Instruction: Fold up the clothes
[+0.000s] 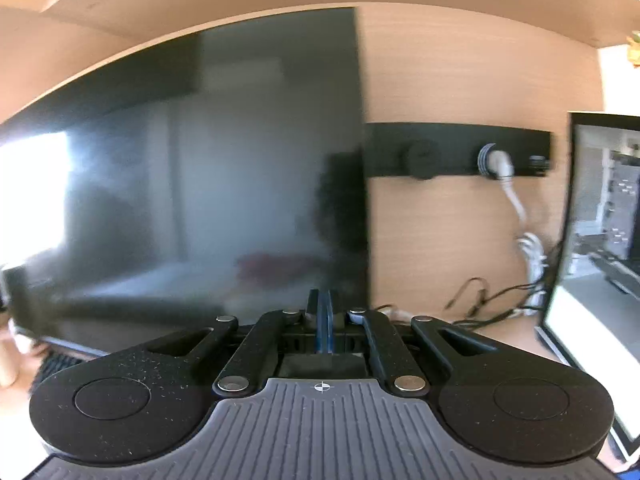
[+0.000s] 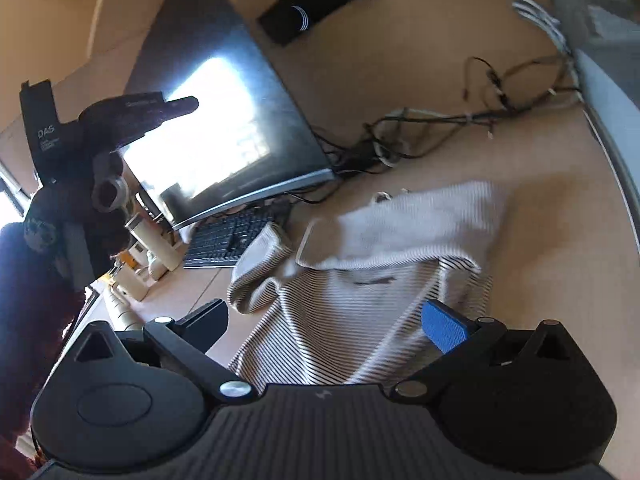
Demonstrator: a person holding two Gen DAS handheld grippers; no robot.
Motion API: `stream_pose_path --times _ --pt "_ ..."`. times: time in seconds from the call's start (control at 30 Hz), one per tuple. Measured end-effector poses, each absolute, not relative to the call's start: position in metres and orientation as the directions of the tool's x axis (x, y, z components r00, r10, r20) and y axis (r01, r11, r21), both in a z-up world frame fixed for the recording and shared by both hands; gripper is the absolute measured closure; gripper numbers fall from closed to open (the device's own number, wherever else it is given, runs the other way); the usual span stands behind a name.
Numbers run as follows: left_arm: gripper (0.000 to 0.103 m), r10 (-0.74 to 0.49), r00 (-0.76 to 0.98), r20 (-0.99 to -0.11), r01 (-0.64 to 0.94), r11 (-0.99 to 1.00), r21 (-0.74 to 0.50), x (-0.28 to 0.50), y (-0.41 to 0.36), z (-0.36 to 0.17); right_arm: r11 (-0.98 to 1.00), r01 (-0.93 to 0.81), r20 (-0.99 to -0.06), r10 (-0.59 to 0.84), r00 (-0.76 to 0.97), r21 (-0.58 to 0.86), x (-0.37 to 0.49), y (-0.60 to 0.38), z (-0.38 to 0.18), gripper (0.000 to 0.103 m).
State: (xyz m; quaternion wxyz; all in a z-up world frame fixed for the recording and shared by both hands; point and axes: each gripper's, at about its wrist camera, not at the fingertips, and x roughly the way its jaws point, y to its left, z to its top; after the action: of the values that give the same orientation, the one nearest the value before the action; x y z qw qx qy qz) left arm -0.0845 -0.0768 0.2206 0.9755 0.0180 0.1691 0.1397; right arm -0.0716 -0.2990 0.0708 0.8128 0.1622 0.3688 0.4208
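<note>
Right gripper (image 2: 326, 320) over partly blurred striped shirt (image 2: 360, 280)

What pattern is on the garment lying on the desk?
Thin dark stripes on a pale cream shirt, seen best in the right wrist view.

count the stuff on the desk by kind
striped shirt: 1
monitor: 1
keyboard: 1
black speaker bar: 1
tangle of cables: 1
total: 5

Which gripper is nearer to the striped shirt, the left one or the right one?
Right. The right gripper hangs open just above the striped shirt. The left gripper, shut, faces a monitor; no shirt shows there.
</note>
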Motion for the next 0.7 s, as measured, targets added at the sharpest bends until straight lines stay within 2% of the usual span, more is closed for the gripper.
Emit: stream_pose_path --times 0.13,0.2,0.23,0.33,0.47,0.57,0.7 --pt "0.096 0.287 0.878 -0.383 -0.273 0.958 0.094 -0.077 -0.073 0.203 0.608 -0.529 -0.483 0.793 0.372 0.592 -0.066 -0.303 0.06 0.0" --pt "0.08 0.282 0.851 -0.444 -0.261 0.959 0.109 -0.077 -0.065 0.181 0.612 -0.523 -0.493 0.79 0.364 0.594 -0.062 -0.294 0.056 0.0" --pt "0.067 0.287 0.832 -0.476 -0.259 0.958 0.125 -0.077 -0.061 0.168 0.614 -0.525 -0.502 0.788 0.358 0.589 -0.06 -0.29 0.057 0.0" --pt "0.065 0.351 0.753 -0.557 -0.264 0.936 0.234 -0.077 -0.053 0.124 0.619 -0.536 -0.522 0.781 0.342 0.575 -0.058 -0.275 0.058 0.0" --pt "0.053 0.424 0.649 -0.632 -0.24 0.902 0.359 -0.074 -0.039 0.071 0.625 -0.545 -0.549 0.771 0.321 0.559 -0.061 -0.256 0.059 0.0" --pt "0.048 0.432 0.604 -0.67 -0.225 0.899 0.377 -0.074 -0.024 0.043 0.641 -0.539 -0.576 0.755 0.314 0.546 -0.061 -0.242 0.057 0.0" --pt "0.048 0.454 0.559 -0.694 -0.218 0.888 0.405 -0.064 -0.005 0.014 0.667 -0.522 -0.608 0.729 0.313 0.531 -0.06 -0.23 0.056 0.0"
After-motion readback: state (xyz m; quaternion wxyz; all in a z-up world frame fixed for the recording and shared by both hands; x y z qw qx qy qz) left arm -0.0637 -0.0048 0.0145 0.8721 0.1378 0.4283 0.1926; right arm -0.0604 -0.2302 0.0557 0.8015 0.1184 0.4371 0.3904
